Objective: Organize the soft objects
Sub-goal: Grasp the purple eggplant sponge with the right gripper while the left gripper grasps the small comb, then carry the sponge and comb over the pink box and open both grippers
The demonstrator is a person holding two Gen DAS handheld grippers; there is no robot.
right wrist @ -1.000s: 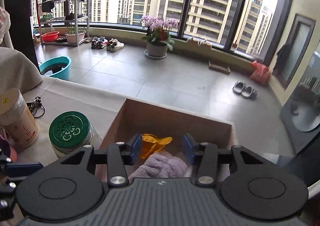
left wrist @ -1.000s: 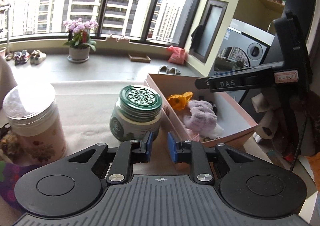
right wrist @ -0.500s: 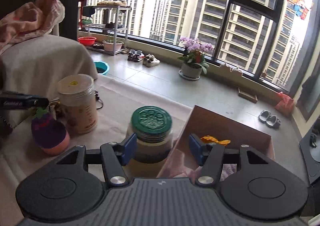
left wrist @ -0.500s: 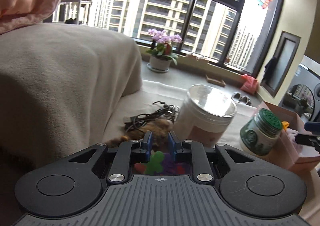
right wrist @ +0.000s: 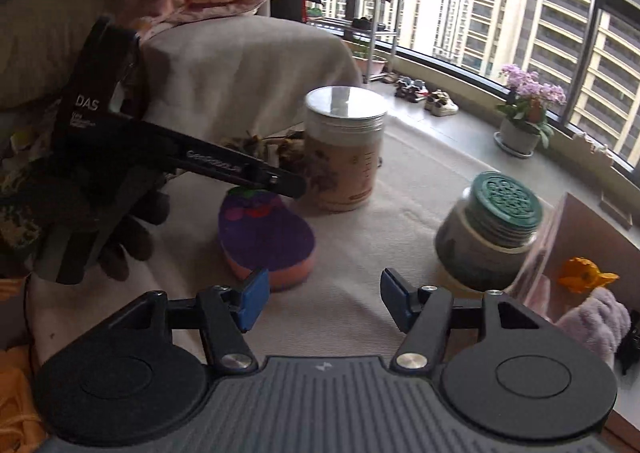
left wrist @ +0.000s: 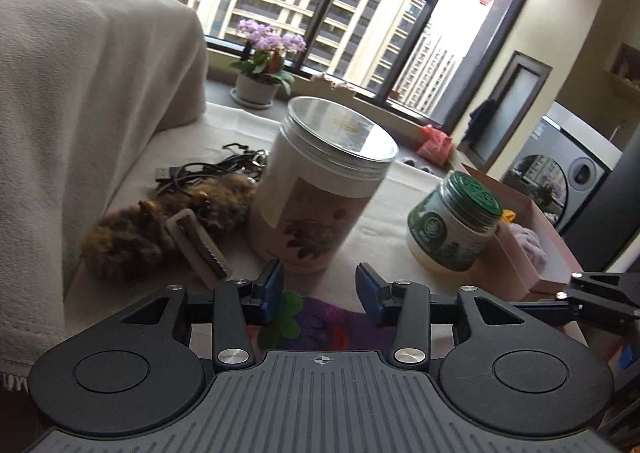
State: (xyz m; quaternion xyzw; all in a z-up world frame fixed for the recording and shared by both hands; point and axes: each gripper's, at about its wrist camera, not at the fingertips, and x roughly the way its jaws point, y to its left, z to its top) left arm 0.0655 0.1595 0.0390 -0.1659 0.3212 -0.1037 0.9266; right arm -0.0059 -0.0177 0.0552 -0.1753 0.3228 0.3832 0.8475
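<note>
Left hand-held gripper (left wrist: 319, 291): jaws opening over the purple eggplant plush (left wrist: 328, 327), which lies under and between the blue pads; no pad presses on it yet.
Right hand-held gripper (right wrist: 320, 303): jaws opening, nothing between them, hovering over the bare cloth-covered tabletop (right wrist: 340, 305) just beside the plush.
Task's thing: the plush rests flat on the tabletop, well apart from the pink cardboard box (right wrist: 576, 237).
Risk, grasp: the pads may close on the green felt leaf (left wrist: 286, 319) alone, and the plush would likely sag or slip free.
Risk, neighbours: the tall silver-lidded canister (left wrist: 320, 189) stands just beyond the fingertips; a forward push could probably tip it.
Risk, route: the green-lidded jar (right wrist: 488, 241) stands against the box wall, so a low carry might knock it.
Risk, crowding: both tools work close together and could clash.
Box contents: an orange fabric flower (right wrist: 584, 275) and a lilac fluffy item (right wrist: 596, 319).
Canister and jar: both lidded; contents cannot be told.
Left out: a brown furry hair clip (left wrist: 168, 229) beside tangled cables (left wrist: 208, 171).
</note>
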